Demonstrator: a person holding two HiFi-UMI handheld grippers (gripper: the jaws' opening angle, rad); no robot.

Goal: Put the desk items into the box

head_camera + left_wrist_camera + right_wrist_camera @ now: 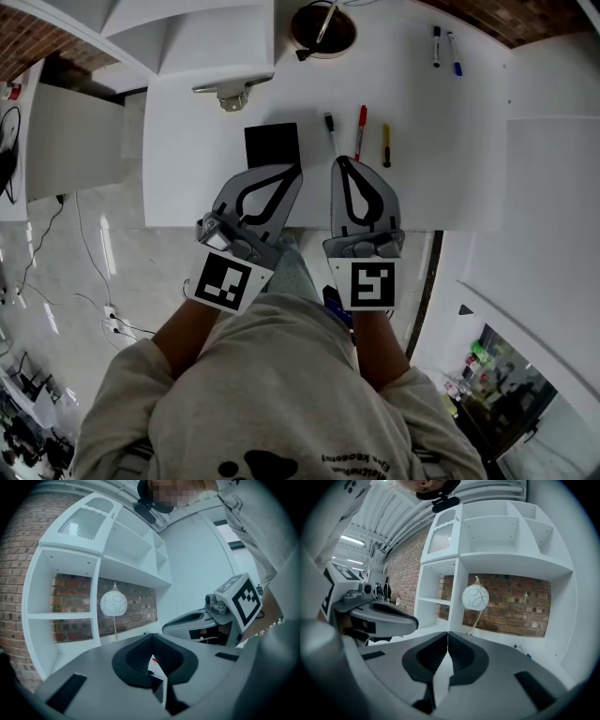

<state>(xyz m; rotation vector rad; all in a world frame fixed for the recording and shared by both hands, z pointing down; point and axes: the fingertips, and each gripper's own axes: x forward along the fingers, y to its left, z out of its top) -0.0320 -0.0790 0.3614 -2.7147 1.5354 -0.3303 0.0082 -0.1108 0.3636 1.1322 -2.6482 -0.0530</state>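
Observation:
On the white desk [469, 187] lie a black square item [272, 145], a black-and-white marker [330, 127], a red pen [361, 127] and a yellow-and-black pen [385, 146]. Two more markers [444, 47] lie at the far right. My left gripper [298, 169] is shut and empty, its tips at the black item's near right corner. My right gripper [340, 160] is shut and empty too, just short of the pens. In the left gripper view the left gripper [152, 635] has its jaws meeting at the tips. The right gripper [447, 633] has its jaws pressed together.
A white shelf unit [187, 37] stands at the desk's far left, and a white globe lamp [475, 597] stands before a brick wall. A metal clip-like thing [232, 92] and a round dark-centred object [323, 28] sit farther back. The desk's front edge runs under both grippers.

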